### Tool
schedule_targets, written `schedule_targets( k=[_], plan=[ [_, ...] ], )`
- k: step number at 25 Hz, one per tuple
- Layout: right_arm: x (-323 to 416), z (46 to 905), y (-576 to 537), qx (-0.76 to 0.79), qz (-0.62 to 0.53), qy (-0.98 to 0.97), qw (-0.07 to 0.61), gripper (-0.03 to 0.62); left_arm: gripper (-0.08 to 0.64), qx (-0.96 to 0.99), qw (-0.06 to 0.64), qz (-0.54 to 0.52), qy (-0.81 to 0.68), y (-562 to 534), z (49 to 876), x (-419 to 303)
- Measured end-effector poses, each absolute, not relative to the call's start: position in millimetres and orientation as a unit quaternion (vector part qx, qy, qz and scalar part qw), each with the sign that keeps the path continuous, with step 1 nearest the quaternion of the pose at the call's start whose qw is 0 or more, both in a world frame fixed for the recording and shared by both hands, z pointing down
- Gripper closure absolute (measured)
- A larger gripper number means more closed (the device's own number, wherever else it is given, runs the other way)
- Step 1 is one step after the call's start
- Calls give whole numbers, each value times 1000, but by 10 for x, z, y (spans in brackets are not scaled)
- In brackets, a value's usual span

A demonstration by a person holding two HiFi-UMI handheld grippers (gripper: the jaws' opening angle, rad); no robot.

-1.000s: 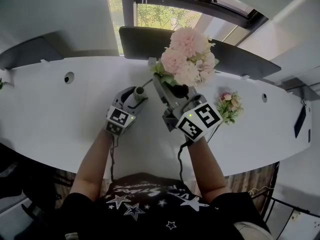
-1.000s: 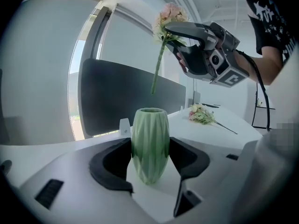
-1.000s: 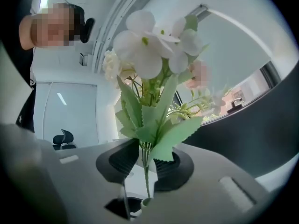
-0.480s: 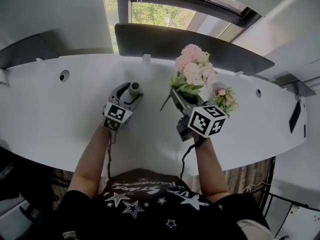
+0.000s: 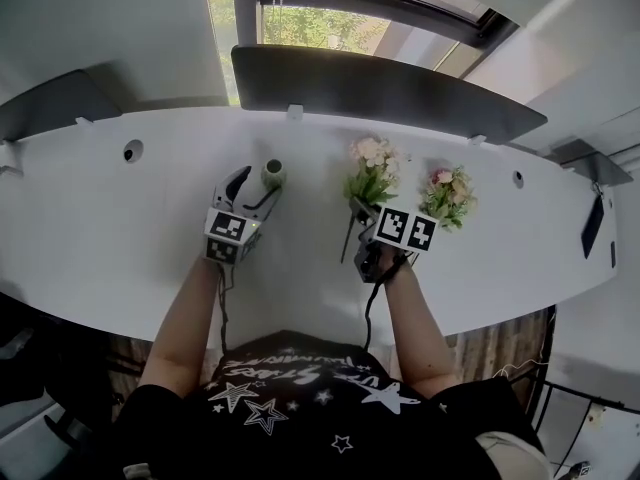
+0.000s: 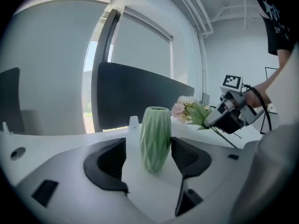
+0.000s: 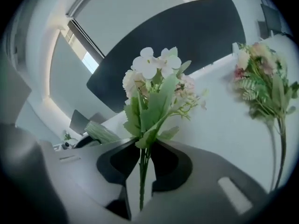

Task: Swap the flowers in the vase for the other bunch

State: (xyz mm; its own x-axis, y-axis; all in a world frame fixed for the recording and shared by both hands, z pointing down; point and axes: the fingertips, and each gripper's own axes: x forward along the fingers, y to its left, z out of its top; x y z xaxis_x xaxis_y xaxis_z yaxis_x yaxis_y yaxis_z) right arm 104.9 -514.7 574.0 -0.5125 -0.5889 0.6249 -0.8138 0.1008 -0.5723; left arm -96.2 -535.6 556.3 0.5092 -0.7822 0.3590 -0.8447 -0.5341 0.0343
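Vase (image 6: 155,138) holds nothing — right gripper (image 7: 142,161) clamps the pale bunch (image 7: 156,94).

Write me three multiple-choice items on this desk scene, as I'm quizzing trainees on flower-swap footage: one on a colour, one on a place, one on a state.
1. What colour is the vase?
A) white
B) green
C) black

2. Where is the spare bunch?
A) in the vase
B) lying on the table, to the right of the right tongs
C) on the windowsill

3. What state is the vase in?
A) tipped over
B) full of flowers
C) upright and empty

Answers:
1 B: the left gripper view shows its ribbed green body.
2 B: the head view shows it flat on the white top beyond the right tongs, which grip the pale bunch by its stems.
3 C: it stands on its base with a bare mouth.
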Motion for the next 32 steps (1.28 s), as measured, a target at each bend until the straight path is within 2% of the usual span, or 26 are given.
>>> schedule_targets(
  k=[10, 20, 24, 32],
  plan=[
    [1131, 6082, -5066, 492, 505, -696, 135, 492, 272, 848, 172, 89, -493, -4959, 5396, -1076],
    [1095, 6008, -4926, 505, 465, -717, 120, 375, 272, 853, 166, 56, -491, -4584, 5077, -1104],
    [1213, 5825, -4845, 551, 410, -717, 121, 370, 273, 856, 157, 41, -491, -4475, 5040, -1158],
    [1300, 5589, -4572, 580, 380, -714, 99, 371, 282, 861, 141, 33, -487, -4171, 4948, -1184]
  ],
)
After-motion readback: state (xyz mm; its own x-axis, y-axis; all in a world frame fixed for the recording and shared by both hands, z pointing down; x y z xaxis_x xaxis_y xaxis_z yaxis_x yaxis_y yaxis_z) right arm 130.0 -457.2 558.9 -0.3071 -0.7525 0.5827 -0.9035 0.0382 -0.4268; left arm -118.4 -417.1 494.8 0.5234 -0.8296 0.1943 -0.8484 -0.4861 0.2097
